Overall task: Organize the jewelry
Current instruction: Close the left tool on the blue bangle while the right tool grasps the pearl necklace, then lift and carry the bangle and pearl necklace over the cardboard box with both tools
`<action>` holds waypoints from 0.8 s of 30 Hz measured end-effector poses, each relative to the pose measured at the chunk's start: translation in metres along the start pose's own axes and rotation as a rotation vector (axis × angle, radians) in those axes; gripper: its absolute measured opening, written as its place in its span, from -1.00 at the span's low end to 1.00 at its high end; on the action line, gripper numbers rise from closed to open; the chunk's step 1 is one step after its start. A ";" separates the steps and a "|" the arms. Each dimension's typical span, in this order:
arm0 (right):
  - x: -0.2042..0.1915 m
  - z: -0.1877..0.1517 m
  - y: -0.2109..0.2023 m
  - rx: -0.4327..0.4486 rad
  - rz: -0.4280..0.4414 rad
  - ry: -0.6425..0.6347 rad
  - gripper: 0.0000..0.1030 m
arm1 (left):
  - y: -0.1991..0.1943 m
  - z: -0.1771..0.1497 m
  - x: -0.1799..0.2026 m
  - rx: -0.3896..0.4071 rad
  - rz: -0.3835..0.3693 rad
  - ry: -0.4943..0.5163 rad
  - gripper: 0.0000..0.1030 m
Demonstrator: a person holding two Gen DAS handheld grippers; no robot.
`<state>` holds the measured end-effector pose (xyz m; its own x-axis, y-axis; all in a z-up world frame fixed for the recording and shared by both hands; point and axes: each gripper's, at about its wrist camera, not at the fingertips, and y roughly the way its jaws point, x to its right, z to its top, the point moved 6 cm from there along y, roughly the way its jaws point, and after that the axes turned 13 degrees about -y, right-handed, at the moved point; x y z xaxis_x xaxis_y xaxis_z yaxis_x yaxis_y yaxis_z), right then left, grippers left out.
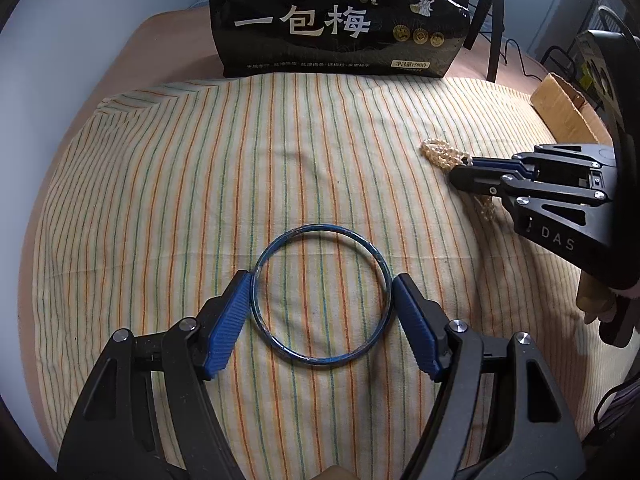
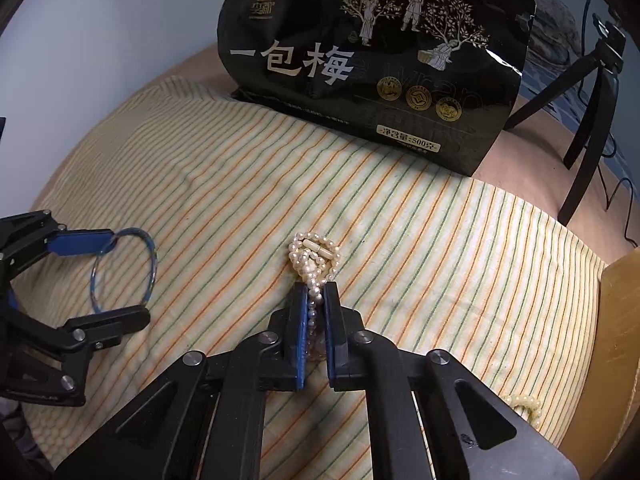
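Left gripper [image 1: 322, 312] straddles the blue bangle [image 1: 320, 297] lying flat on the striped cloth [image 1: 200, 184]; left pad [image 1: 228, 320] looks to be touching the ring's outer edge, right pad [image 1: 416, 328] just beside it, contact unclear, so jaws wide, not clamped. Right gripper [image 2: 316, 320] is closed nearly all the way on a strand of the pearl necklace [image 2: 314, 256]; the rest of the pearls sit bunched on the cloth just ahead of the tips, and a few beads trail back between the pads. A second small bead cluster [image 2: 524, 404] shows at the right gripper's lower right, near the cloth edge. Bangle and pearls are well apart, with bare cloth between the two grippers. Ahead, open striped cloth runs up to a black snack bag [image 1: 340, 20] standing upright at the far edge of the cloth. Left side: cloth ends short of the table [image 1: 160, 40] edge, bare tan surface, then a pale wall [image 2: 100, 40]. Right side is tighter: a cardboard box [image 1: 568, 108] sits at the cloth's far right corner, a wooden edge [image 2: 620, 320] borders the cloth on the right, and a black tripod [image 2: 592, 120] with cables stands behind. Cloth has light wrinkles, otherwise flat.
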<state>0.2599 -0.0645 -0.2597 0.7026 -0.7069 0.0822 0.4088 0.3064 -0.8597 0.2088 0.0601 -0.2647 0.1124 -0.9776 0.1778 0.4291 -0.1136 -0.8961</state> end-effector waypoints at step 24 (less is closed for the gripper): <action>0.011 -0.006 -0.119 0.164 0.001 0.041 -0.94 | -0.068 0.016 0.030 0.116 -0.068 0.037 0.42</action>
<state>0.2158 -0.1126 -0.1589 0.6797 -0.7312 0.0580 0.5005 0.4046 -0.7654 0.1978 0.0416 -0.1922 0.0470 -0.9746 0.2191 0.5357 -0.1605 -0.8290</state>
